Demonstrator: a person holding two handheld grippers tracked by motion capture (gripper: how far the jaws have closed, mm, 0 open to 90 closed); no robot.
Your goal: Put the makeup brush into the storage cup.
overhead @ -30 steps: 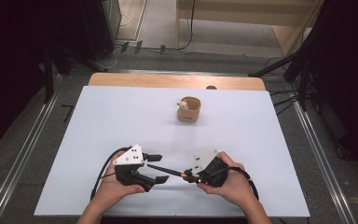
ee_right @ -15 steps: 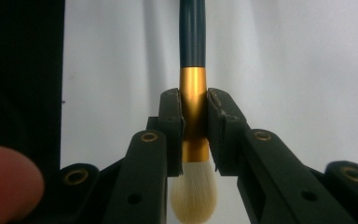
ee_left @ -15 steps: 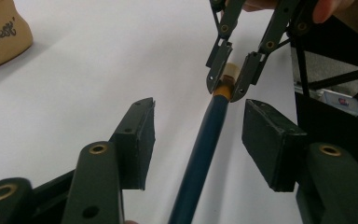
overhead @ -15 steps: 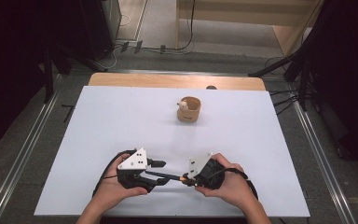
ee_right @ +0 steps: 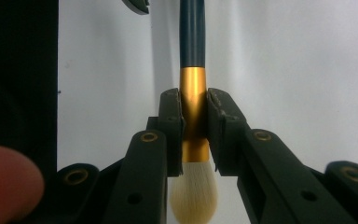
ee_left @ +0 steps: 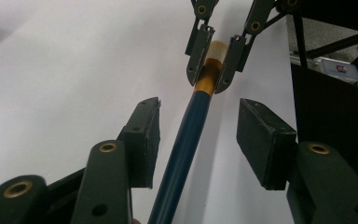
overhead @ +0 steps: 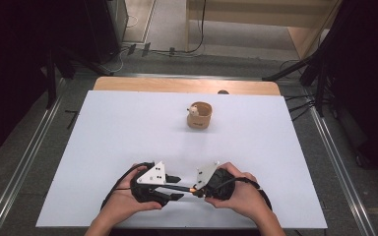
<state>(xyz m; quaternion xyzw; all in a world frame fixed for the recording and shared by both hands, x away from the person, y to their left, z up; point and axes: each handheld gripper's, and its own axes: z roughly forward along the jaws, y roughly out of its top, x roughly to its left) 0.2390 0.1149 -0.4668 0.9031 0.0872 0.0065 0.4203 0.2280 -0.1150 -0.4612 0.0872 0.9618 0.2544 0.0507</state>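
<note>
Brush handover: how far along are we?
Done: the right gripper is shut on the brush at its gold ferrule. In hand: the left gripper has been closing around the dark handle, which sits between its fingers; a gap shows on both sides, so no grip yet. Left: clamp the handle, release the right. Perhaps the wooden cup comes next; that's a guess.

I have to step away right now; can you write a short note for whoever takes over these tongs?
Right tongs: shut on the brush at its gold band, bristles toward the hand.
Left tongs: jaws have just been closing around the dark handle, pads not yet touching.
Wooden cup: upright, mid-table, farther back.
Done: brush lifted by the right tongs.
Left: finish the left grip; probably carry the brush to the cup.
</note>
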